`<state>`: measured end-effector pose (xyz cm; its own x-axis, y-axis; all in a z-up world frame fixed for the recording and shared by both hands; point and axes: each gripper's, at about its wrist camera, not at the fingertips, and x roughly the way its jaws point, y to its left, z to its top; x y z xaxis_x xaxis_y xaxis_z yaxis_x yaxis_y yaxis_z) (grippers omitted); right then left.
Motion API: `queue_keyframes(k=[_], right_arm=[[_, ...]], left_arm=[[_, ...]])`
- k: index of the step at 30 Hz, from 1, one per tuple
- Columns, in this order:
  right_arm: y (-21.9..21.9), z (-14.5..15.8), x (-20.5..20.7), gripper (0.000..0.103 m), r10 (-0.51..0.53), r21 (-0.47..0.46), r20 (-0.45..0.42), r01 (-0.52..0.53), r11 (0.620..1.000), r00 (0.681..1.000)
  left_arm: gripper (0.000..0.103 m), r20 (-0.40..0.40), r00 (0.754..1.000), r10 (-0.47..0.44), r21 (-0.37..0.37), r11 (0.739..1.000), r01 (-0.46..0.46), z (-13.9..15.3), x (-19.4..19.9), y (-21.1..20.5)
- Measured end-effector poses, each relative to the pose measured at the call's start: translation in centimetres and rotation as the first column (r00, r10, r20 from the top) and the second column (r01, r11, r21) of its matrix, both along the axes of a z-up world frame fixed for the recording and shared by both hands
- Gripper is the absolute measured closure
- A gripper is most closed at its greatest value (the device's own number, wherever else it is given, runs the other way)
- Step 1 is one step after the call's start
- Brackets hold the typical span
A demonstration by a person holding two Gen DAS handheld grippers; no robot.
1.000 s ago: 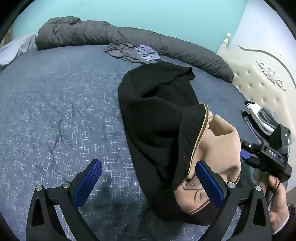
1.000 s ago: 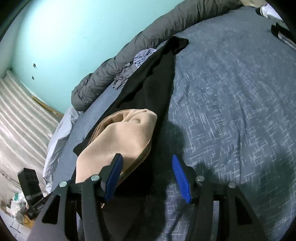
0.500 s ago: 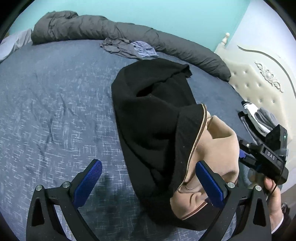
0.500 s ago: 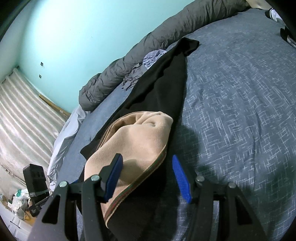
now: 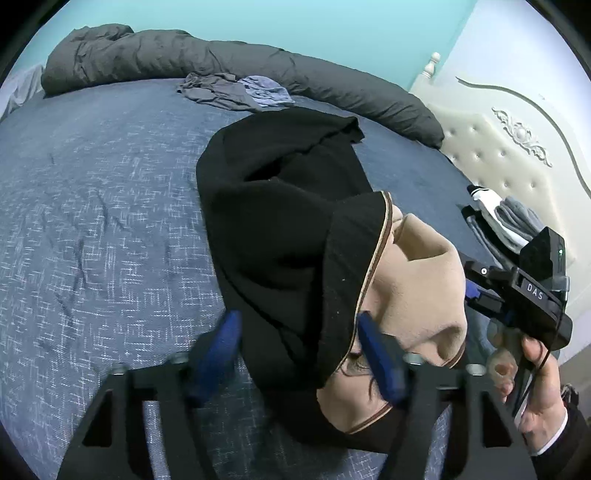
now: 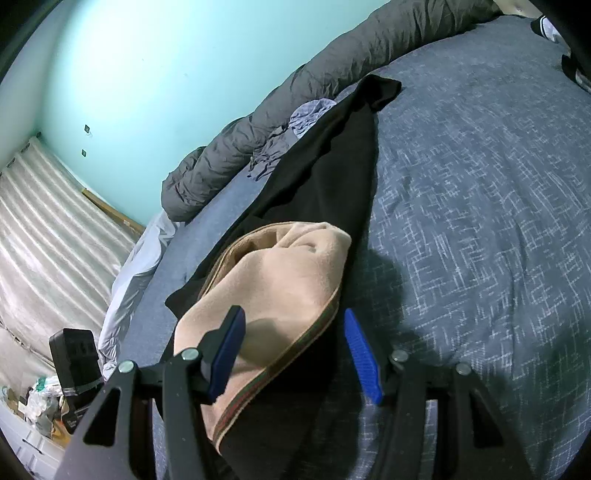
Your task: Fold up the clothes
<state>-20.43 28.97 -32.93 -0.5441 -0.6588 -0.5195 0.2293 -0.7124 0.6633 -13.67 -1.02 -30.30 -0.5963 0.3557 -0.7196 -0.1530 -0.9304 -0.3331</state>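
A black fleece garment with a tan lining [image 5: 280, 229] is lying bunched and lengthwise across the blue-grey patterned bedspread [image 5: 96, 221], its tan inside [image 5: 421, 291] turned out at the near end. In the left wrist view the left gripper [image 5: 299, 354] is sitting at 6 o'clock with its blue-padded jaws closing; a black fold of the garment is lying between them, though the blurred pads are not visibly pressing it. At 3 o'clock a hand [image 5: 535, 373] is holding the right gripper's black body, next to the tan end of the garment.

In the right wrist view the right gripper [image 6: 295, 350] is sitting at 6 o'clock with its fingers partly spread, straddling the striped hem of the tan lining [image 6: 280, 295]; the left pad is lying against the tan cloth and the right pad is standing clear, over the black cloth.

A long dark grey rolled duvet [image 5: 229, 62] is running along 12 o'clock beneath the turquoise wall [image 5: 295, 22], with small crumpled grey and lilac clothes [image 5: 236, 92] just beside it. A cream tufted headboard [image 5: 509, 155] is standing at 2 o'clock.
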Motion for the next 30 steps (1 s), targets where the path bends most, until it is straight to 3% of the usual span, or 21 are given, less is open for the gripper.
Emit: queue_keyframes(k=[2,4,20,30], right_arm=[[-0.1,0.0,0.0,0.046,0.002,0.0,0.001,-0.002,1.0,1.0],[0.0,0.0,0.0,0.046,0.002,0.0,-0.001,-0.002,1.0,1.0],[-0.4,-0.1,-0.1,0.046,-0.002,0.01,0.007,0.002,1.0,1.0],[-0.3,0.7,0.3,0.046,-0.015,0.015,-0.015,0.015,1.0,1.0]], left_arm=[[0.075,-0.002,1.0,-0.019,0.022,1.0,0.019,0.1,0.0,0.1],[0.08,-0.004,0.999,-0.034,0.031,0.999,0.034,0.1,0.1,0.3],[0.099,-0.02,0.998,-0.064,0.001,0.998,0.064,0.2,0.9,0.3],[0.1,-0.036,0.999,0.013,-0.02,1.0,-0.014,0.9,2.2,-3.0]])
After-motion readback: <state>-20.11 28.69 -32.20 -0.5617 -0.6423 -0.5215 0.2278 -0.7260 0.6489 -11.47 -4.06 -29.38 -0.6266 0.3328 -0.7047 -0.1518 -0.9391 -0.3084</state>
